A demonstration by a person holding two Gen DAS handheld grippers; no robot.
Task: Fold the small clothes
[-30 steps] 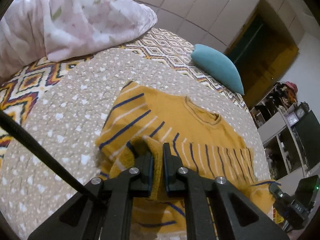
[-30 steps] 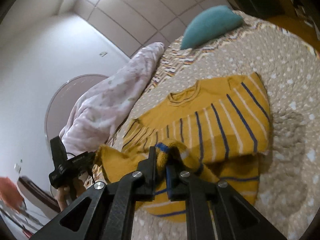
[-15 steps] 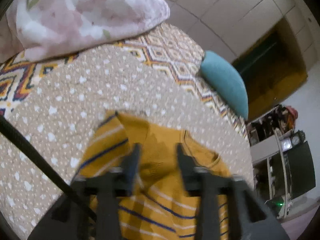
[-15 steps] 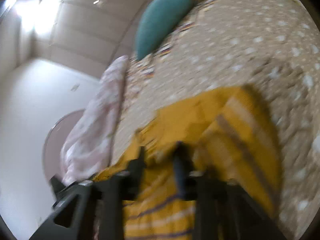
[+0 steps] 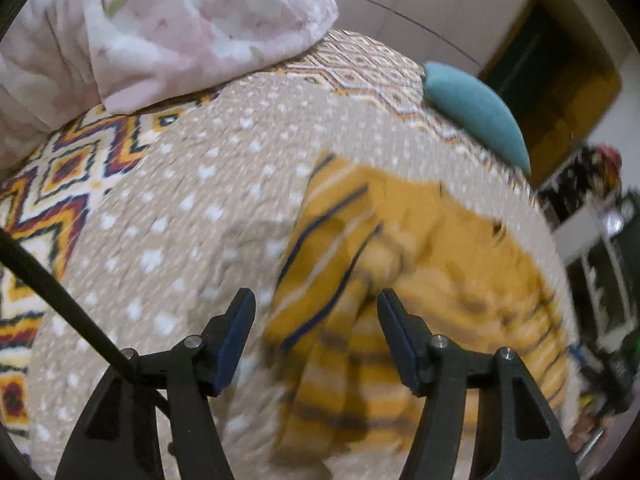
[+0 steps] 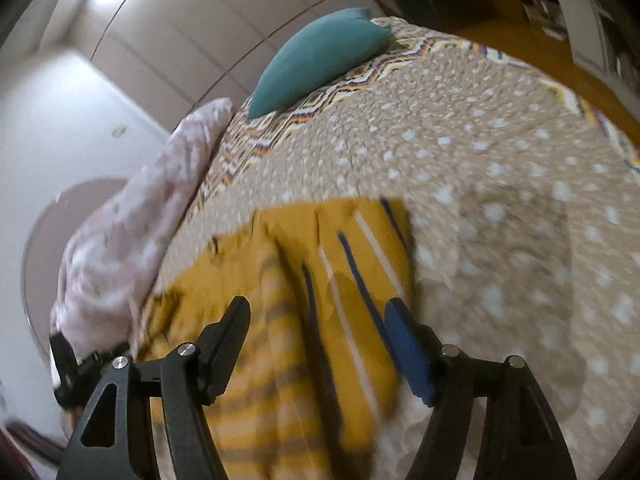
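Observation:
A small mustard-yellow sweater (image 5: 420, 264) with blue and white stripes lies folded over on the beige dotted bedspread (image 5: 200, 184). It also shows in the right wrist view (image 6: 320, 300). My left gripper (image 5: 316, 308) is open and empty, just above the sweater's left part. My right gripper (image 6: 316, 316) is open and empty, above the sweater's right part. Both views are blurred by motion.
A pink floral duvet (image 5: 152, 20) is heaped at the far left of the bed. A teal pillow (image 5: 476, 112) lies at the far edge, also in the right wrist view (image 6: 320, 60). Shelves and clutter (image 5: 600, 240) stand beyond the bed at right.
Both grippers were shut on the sweater's lower edge a second ago. They carried it forward over the garment and have opened, letting it go. The sweater now lies doubled over.

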